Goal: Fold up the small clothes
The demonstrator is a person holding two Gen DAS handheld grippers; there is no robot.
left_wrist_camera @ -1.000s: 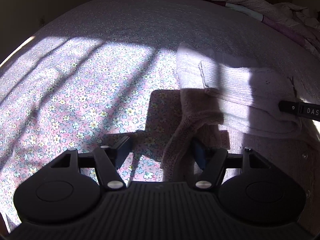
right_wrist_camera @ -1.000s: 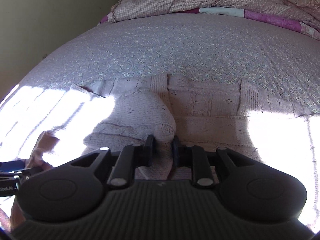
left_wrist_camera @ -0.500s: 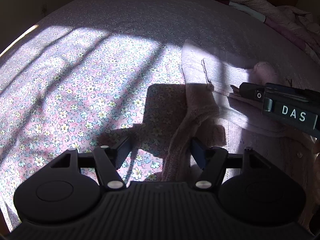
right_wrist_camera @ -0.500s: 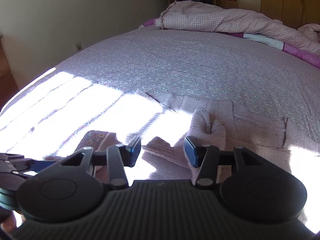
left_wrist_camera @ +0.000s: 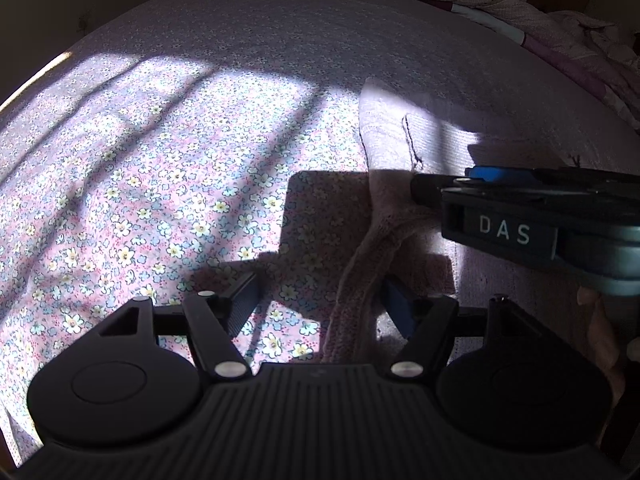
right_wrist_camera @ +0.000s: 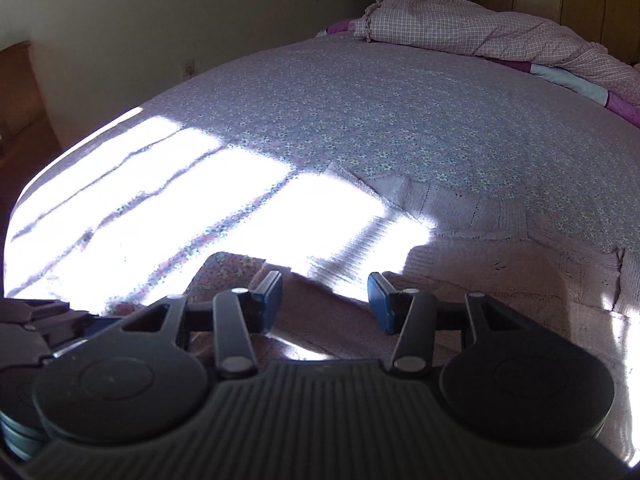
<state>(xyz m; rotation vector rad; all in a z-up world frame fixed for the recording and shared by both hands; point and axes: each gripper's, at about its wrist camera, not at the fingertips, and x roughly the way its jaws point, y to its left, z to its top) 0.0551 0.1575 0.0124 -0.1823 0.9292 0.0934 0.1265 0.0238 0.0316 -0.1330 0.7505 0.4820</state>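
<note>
A pale pink knitted garment (right_wrist_camera: 500, 248) lies spread on the flowered bedsheet (right_wrist_camera: 360, 112), half in sun and half in shadow. My right gripper (right_wrist_camera: 326, 298) hovers open over its near left part, with nothing pinched between the blue pads. In the left wrist view the garment (left_wrist_camera: 400, 140) lies to the right, and one narrow strip of it (left_wrist_camera: 356, 280) runs down between the fingers of my open left gripper (left_wrist_camera: 320, 302), close to the right finger and not squeezed. The right gripper (left_wrist_camera: 440, 184) reaches in side-on from the right, just above that strip.
A checked quilt (right_wrist_camera: 480, 32) is bunched along the far end of the bed. The bed's left edge (right_wrist_camera: 80, 140) drops toward a pale wall and a wooden floor. Bright window light falls in bars across the sheet (left_wrist_camera: 160, 160). Part of the left gripper (right_wrist_camera: 40, 320) shows at lower left.
My right gripper has opened, let go of the bunched fold of knit, and swung left toward the left gripper. The fold now lies flat. The left gripper has stayed put.
</note>
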